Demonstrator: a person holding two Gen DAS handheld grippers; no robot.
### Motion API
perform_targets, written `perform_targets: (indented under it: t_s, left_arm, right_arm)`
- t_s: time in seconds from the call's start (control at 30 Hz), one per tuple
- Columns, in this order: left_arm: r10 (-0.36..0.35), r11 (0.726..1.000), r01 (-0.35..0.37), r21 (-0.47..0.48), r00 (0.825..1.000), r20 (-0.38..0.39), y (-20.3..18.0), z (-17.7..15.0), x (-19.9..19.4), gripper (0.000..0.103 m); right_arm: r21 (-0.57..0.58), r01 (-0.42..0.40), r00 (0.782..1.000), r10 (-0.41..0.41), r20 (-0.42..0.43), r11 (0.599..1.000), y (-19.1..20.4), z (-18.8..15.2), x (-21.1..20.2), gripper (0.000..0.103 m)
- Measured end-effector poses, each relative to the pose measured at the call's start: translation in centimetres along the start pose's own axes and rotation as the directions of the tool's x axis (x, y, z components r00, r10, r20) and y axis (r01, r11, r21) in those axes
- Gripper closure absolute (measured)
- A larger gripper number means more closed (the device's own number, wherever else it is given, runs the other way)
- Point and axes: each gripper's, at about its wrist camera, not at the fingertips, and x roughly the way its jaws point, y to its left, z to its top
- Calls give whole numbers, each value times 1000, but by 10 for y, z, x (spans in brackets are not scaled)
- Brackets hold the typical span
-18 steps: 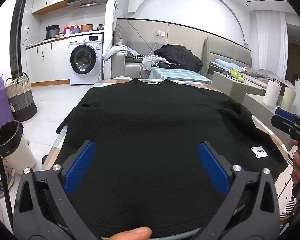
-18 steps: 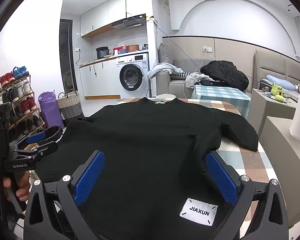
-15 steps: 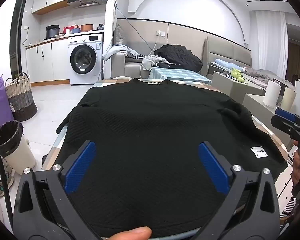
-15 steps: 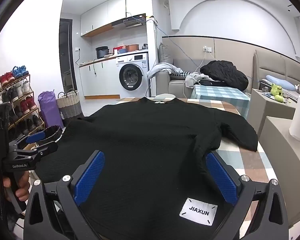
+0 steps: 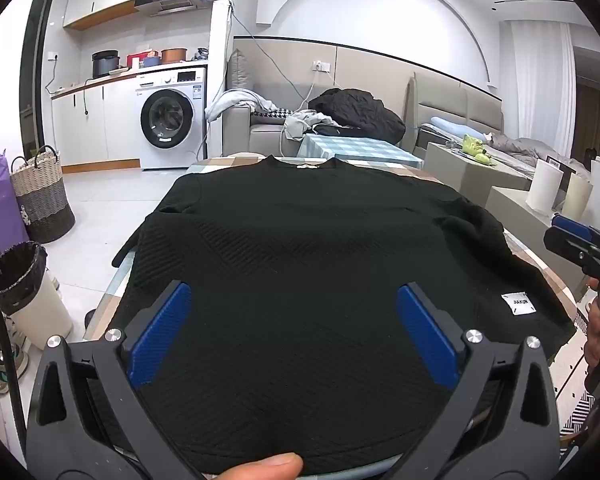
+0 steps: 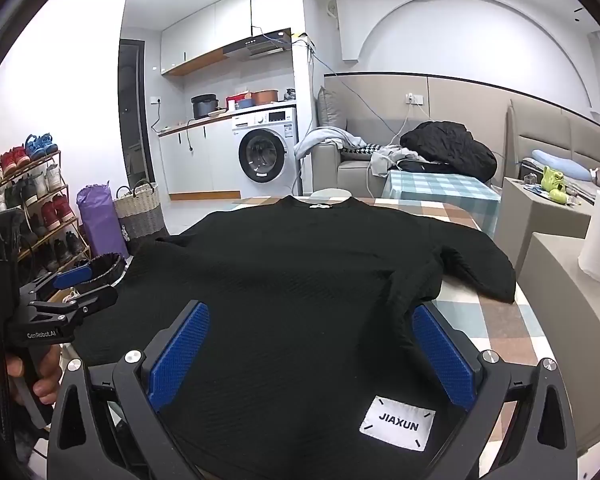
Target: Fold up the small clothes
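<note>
A black knit sweater (image 5: pixel 300 264) (image 6: pixel 300 288) lies spread flat on the checked table (image 6: pixel 496 320), collar at the far end, hem toward me. A white JIAXUN label (image 6: pixel 398 427) (image 5: pixel 519 304) sits near the hem on the right. My left gripper (image 5: pixel 294 328) hovers open over the left part of the hem, nothing between its blue pads. My right gripper (image 6: pixel 310 354) hovers open over the right part of the hem, by the label. Each gripper also shows in the other's view: the right gripper (image 5: pixel 580 240), the left gripper (image 6: pixel 70 288). A fingertip (image 5: pixel 268 466) shows at the bottom edge.
Left of the table stand a lined waste bin (image 5: pixel 24 280), a woven basket (image 5: pixel 40 196) and a shoe rack (image 6: pixel 24 208). Behind are a washing machine (image 5: pixel 172 120), a sofa with a black jacket (image 5: pixel 356 112) and a small checked table (image 6: pixel 440 188). Paper rolls (image 5: pixel 548 192) stand right.
</note>
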Motion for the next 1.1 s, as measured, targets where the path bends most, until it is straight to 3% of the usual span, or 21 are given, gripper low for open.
perform_targets:
  t_s: [1.1]
  left_arm:
    - [-2,1000,2,1,1000,-1,2,-2,-3,1]
  right_arm:
    - [48,19,1000,-19,-3,999,-3,1,-2,0]
